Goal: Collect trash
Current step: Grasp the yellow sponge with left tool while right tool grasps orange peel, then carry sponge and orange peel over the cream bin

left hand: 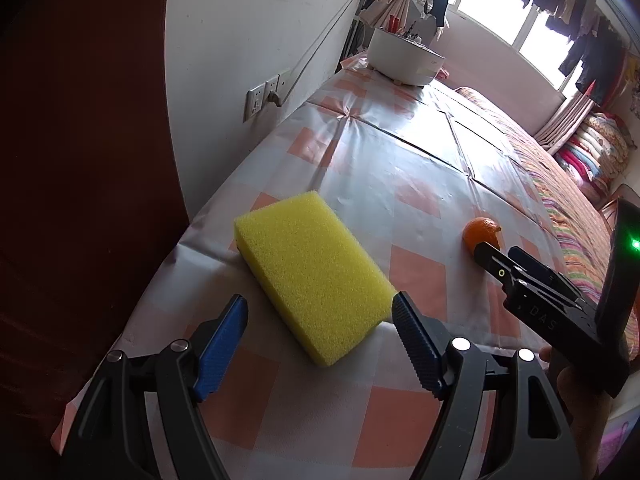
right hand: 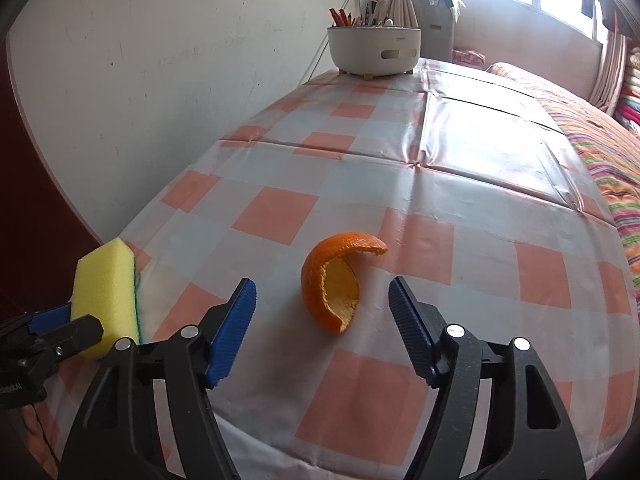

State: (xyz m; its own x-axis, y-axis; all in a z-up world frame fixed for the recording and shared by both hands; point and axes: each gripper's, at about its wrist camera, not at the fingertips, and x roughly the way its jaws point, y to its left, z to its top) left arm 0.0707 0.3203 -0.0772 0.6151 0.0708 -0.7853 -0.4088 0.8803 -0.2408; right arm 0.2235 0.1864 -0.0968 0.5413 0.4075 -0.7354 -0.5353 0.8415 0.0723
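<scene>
Right gripper [right hand: 322, 300] jaws apart around an orange peel [right hand: 338, 280] on the checked surface [right hand: 440, 160]; left gripper [left hand: 320, 316] jaws apart at a yellow sponge [left hand: 312, 272] — the curled peel could skid or crumple if pinched off-centre.

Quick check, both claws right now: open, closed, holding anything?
Left claw: open, holding nothing; the yellow sponge lies just ahead of its tips.
Right claw: open, holding nothing; the orange peel lies between its tips, untouched.

Yellow sponge [left hand: 316, 276], orange peel [right hand: 340, 282], orange-and-white checked tablecloth [right hand: 400, 168].
</scene>
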